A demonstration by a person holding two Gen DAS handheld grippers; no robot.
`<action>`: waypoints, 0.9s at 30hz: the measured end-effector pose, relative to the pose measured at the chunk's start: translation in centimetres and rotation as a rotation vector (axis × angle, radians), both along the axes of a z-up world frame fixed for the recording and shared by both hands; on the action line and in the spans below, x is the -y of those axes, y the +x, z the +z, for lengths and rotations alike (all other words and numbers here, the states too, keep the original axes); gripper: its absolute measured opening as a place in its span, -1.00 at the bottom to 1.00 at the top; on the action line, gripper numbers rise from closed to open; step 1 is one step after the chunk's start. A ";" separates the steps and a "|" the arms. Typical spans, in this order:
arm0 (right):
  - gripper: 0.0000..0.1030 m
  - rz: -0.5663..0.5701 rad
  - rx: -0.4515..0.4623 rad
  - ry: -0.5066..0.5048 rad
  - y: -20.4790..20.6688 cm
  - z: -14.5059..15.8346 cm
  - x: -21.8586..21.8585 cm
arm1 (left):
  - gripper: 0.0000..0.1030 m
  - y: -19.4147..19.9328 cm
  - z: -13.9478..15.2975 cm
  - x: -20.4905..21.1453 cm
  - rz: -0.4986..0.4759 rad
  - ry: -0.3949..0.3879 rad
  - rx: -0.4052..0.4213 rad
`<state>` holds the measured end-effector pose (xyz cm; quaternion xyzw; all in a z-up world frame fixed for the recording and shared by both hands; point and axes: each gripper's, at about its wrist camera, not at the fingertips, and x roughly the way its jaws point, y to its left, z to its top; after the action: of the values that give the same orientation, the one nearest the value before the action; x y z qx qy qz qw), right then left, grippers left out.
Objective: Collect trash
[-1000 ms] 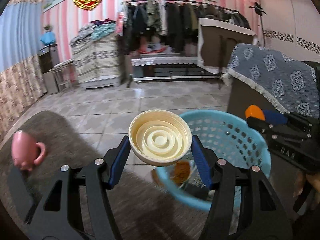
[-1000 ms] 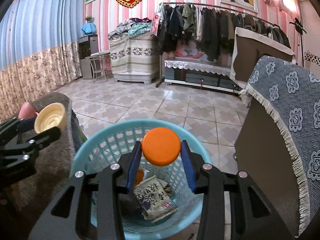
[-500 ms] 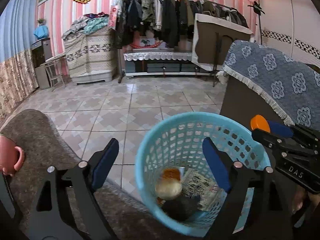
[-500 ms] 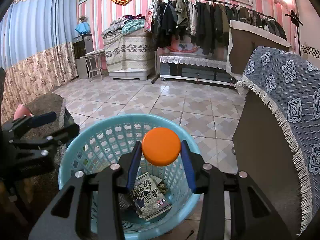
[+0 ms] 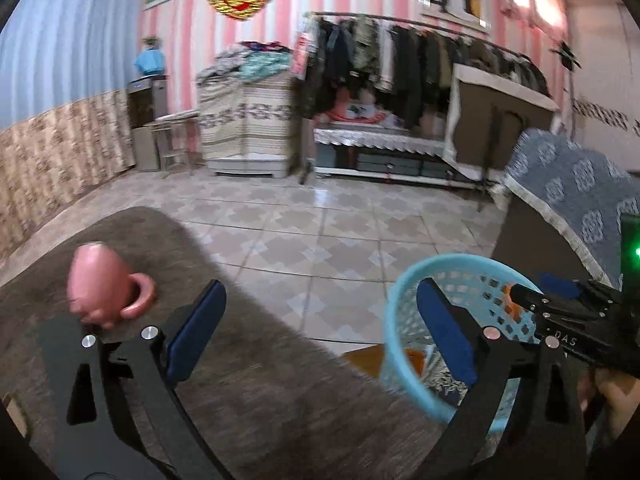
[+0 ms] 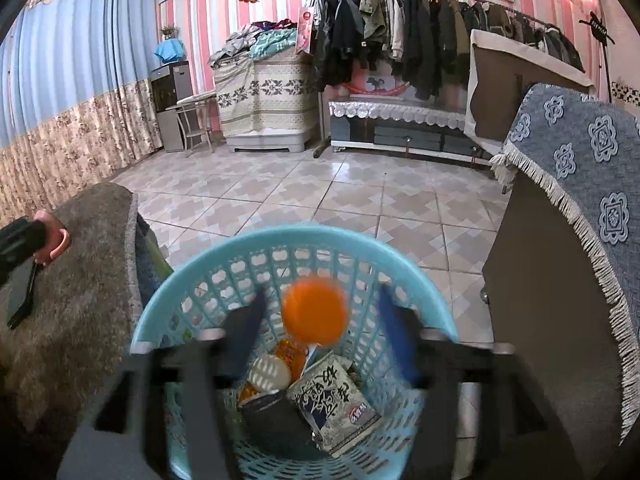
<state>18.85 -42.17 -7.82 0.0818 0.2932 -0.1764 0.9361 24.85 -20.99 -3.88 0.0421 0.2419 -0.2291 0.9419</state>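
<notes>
Your right gripper (image 6: 320,328) sits over the blue basket (image 6: 188,272), its fingers spread wide and blurred. The orange cap (image 6: 314,312) hangs between them, touching neither, inside the basket's mouth. Only this view looks down into the basket: you can count one cream round lid (image 6: 269,372), one printed packet (image 6: 334,406), one dark item beside them that is too dim to name, and some orange scraps under the lid.

Your left gripper (image 5: 320,330) is also spread wide, with nothing between its blue pads (image 5: 196,328). It points past the near edge of the grey-brown cloth-covered table (image 5: 260,392), with the basket at lower right, partly behind its right finger. Only this view shows the whole pink mug (image 5: 102,286), one of them, standing on the cloth at the left. From the right wrist you see just its handle behind the dark gripper body. The left view shows little of the basket's contents, and catches only a sliver of orange at the right gripper's tip.
</notes>
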 end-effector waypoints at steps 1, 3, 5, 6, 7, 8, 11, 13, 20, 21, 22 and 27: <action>0.51 -0.002 0.009 -0.001 -0.1 0.3 -0.1 | 0.83 -0.3 0.4 -1.3 0.033 -0.003 0.003; 0.61 0.004 0.017 0.007 -0.4 1.0 -0.5 | 0.89 -1.0 1.1 -3.7 0.081 -0.001 -0.004; 0.80 0.001 0.035 0.010 -1.1 1.7 -0.7 | 0.89 -1.9 1.8 -5.6 0.133 0.006 0.002; 0.82 0.001 0.056 0.013 -1.8 2.3 -1.1 | 0.89 -2.6 2.3 -6.5 0.158 0.007 0.004; 0.84 0.004 0.069 0.013 -2.2 2.7 -1.4 | 0.89 -3.2 2.6 -7.5 0.178 0.009 0.001; 0.89 0.008 0.078 0.010 -2.6 3.3 -1.8 | 0.89 -3.8 2.9 -8.2 0.196 0.011 -0.001; 0.91 0.042 0.095 -0.007 -3.9 4.5 -3.7 | 0.89 -6.5 4.0 -10.5 0.265 0.014 0.033; 0.92 0.091 0.109 -0.012 -5.2 5.0 -5.9 | 0.89 -8.8 4.6 -12.0 0.304 0.016 0.063; 0.91 0.259 0.118 -0.011 -8.4 5.2 -12.5 | 0.90 -15.9 4.7 -15.9 0.401 0.009 0.102; 0.91 0.288 0.120 -0.014 -9.0 5.0 -13.8 | 0.90 -16.6 4.5 -16.2 0.405 0.007 0.099; 0.91 0.305 0.122 -0.016 -9.4 4.9 -14.7 | 0.90 -17.5 4.4 -16.7 0.415 0.005 0.100; 0.91 0.382 0.128 -0.023 -11.2 4.5 -18.7 | 0.90 -21.3 3.4 -19.0 0.495 -0.011 0.118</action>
<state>7.62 -23.44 -3.35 0.0249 0.2410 0.0066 0.9702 3.59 -2.02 -0.44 -0.0105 0.1882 0.0102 0.9820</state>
